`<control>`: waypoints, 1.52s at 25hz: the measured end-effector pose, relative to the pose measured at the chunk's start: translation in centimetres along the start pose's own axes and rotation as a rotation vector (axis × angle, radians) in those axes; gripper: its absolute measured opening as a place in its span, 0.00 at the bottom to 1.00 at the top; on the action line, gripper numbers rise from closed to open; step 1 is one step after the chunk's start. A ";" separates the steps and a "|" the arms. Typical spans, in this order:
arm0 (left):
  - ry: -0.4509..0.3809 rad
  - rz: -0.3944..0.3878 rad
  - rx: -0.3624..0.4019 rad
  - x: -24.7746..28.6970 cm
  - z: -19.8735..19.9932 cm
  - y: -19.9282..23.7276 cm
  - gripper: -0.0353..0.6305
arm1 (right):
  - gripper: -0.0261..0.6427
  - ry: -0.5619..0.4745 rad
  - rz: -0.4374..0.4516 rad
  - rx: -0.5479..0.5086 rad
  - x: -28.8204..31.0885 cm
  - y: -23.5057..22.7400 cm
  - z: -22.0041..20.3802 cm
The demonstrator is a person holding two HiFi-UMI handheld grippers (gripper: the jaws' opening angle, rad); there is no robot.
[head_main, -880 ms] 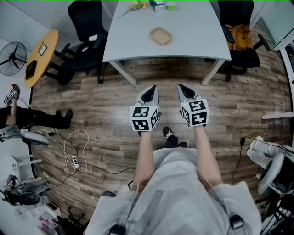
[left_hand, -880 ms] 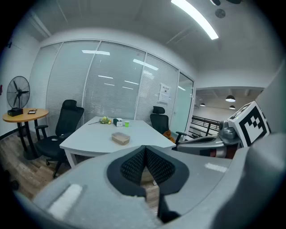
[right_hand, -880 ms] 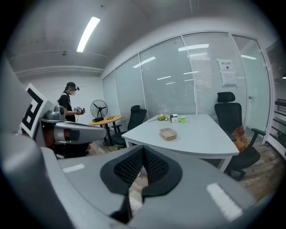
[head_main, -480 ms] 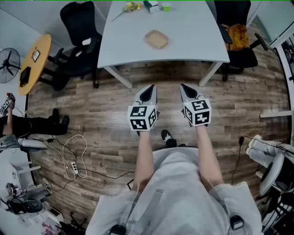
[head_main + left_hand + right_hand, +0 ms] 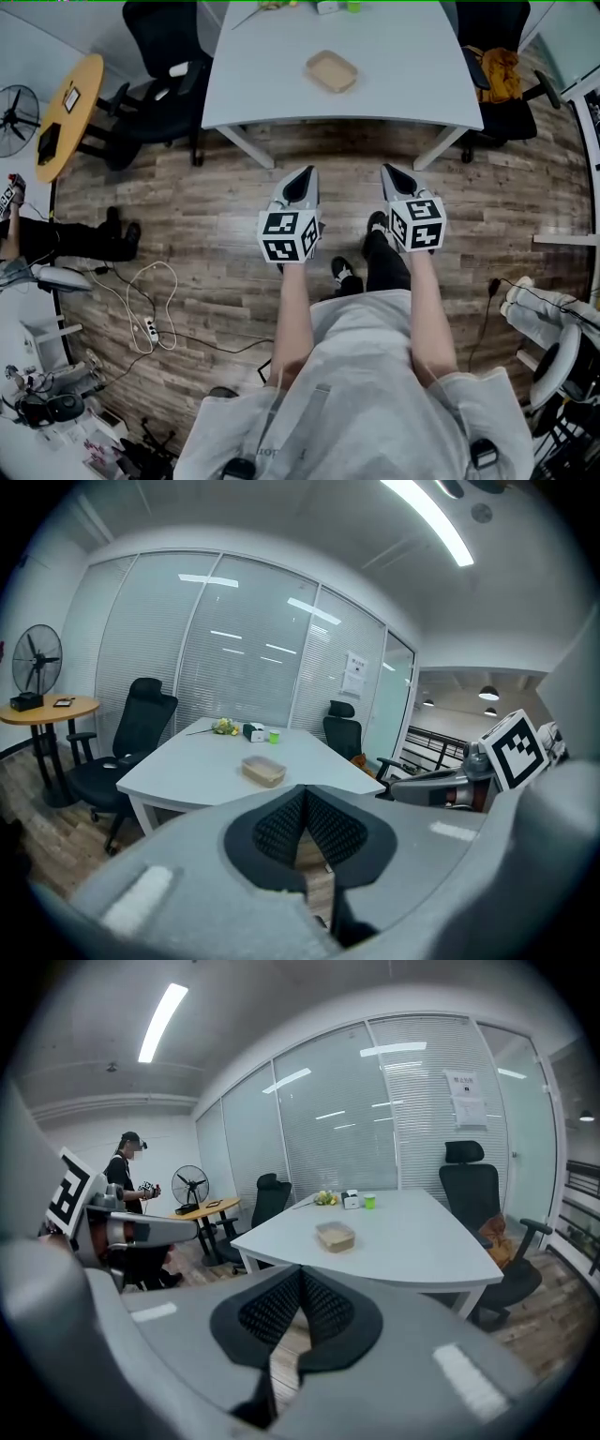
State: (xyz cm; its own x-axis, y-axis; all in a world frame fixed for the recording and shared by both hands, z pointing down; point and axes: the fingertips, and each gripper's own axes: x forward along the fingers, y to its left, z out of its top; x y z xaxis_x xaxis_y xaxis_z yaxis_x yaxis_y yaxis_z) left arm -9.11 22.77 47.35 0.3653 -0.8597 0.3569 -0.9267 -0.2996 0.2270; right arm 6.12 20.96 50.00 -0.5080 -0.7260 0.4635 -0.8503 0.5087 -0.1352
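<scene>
I hold both grippers out over the wooden floor, short of a white table [image 5: 394, 84]. My left gripper [image 5: 300, 175] is shut with nothing between its jaws, which meet tip to tip. My right gripper [image 5: 392, 172] is likewise shut and empty. On the table lies a shallow tan container [image 5: 331, 71], seen also from the left gripper [image 5: 262, 771] and the right gripper [image 5: 335, 1236]. At the table's far end stand a small green cup [image 5: 369, 1201], a white box [image 5: 352, 1199] and a yellow-green bunch [image 5: 325, 1198].
Black office chairs stand at the table's left [image 5: 164, 56] and right [image 5: 497, 66]. A round yellow table [image 5: 67, 108] and a fan [image 5: 14, 117] are at the left. Cables and a power strip [image 5: 150, 328] lie on the floor. Another person [image 5: 127, 1180] stands at the left.
I have stepped a little nearer the table; it sits closer in all views. The right gripper has shifted slightly right and a foot shows beneath it. Both grippers stay shut.
</scene>
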 end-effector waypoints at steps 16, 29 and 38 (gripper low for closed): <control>0.037 0.057 0.009 10.2 3.0 6.2 0.06 | 0.04 0.032 0.060 0.017 12.1 -4.9 3.5; 0.110 0.066 0.029 21.7 6.6 10.1 0.06 | 0.04 0.081 0.131 0.009 22.3 -10.3 8.5; 0.150 0.097 0.042 27.1 8.3 12.3 0.06 | 0.05 0.186 0.227 -0.001 26.2 -11.7 6.9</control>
State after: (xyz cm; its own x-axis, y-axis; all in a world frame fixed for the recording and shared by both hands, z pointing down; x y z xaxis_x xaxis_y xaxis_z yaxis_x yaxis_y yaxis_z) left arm -11.35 -7.69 52.31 0.2805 -0.8150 0.5070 -0.9599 -0.2383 0.1479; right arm 1.78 -7.18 57.71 -0.6509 -0.4963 0.5745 -0.7178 0.6488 -0.2527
